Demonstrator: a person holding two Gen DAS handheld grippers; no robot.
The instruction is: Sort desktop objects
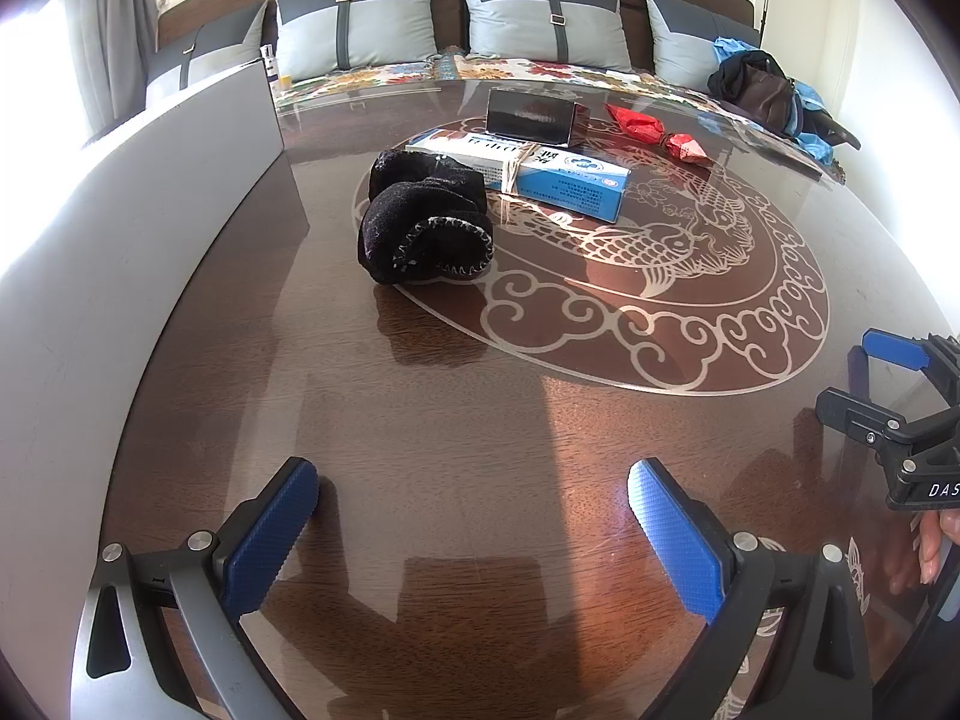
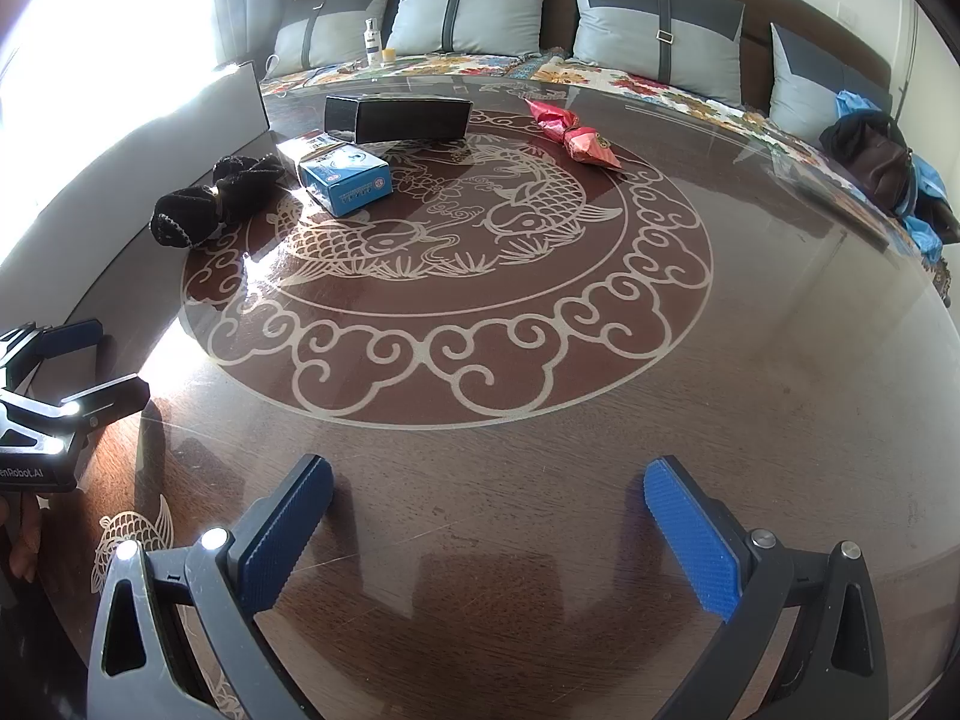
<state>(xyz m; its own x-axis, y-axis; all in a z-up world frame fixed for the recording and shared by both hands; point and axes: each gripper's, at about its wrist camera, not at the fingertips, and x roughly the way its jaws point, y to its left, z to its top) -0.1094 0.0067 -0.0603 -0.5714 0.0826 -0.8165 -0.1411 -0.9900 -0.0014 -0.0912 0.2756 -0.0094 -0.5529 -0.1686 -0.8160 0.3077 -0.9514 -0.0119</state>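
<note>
Sunlit dark table (image 2: 540,480) — cushioned bench (image 2: 654,30) behind.

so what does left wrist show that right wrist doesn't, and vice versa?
Left wrist only: the string around the blue box, plus the right gripper at its right edge. Right wrist only: a white bottle on the bed and the left gripper at its left edge. Both: black socks, black box, red wrapped packet, cushions, dark bag. Both grippers open, empty.

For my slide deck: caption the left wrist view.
Open left gripper hovers over glass-topped table, facing black socks, blue box, black box, red wrapper.
</note>
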